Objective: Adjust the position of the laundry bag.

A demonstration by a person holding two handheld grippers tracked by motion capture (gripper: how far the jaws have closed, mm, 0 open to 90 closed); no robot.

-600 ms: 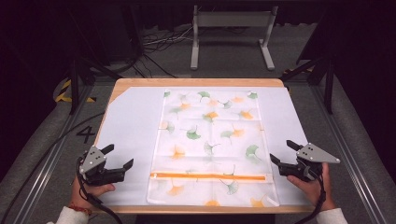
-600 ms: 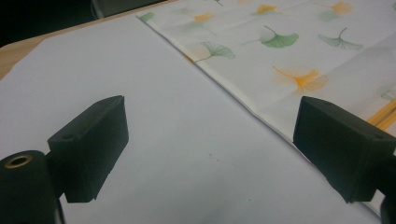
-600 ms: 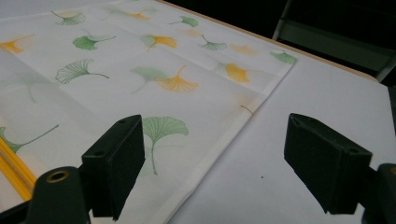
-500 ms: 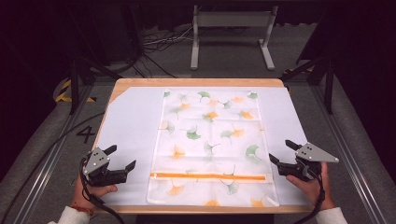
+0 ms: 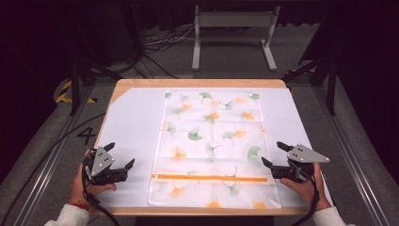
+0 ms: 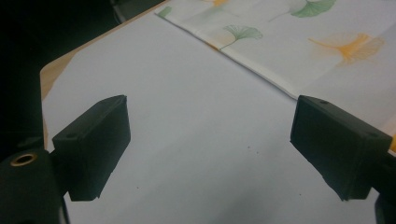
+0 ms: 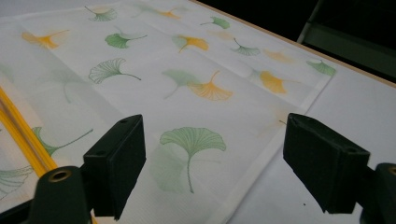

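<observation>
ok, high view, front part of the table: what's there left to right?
Left tongs, open over the white sheet → leaf-print cloth with its orange stripe → right tongs, open at the cloth's right edge.

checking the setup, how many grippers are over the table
2. The left gripper is at the near left over the white sheet, jaws open. The right gripper is at the near right, jaws open at the edge of the leaf-print cloth.
</observation>
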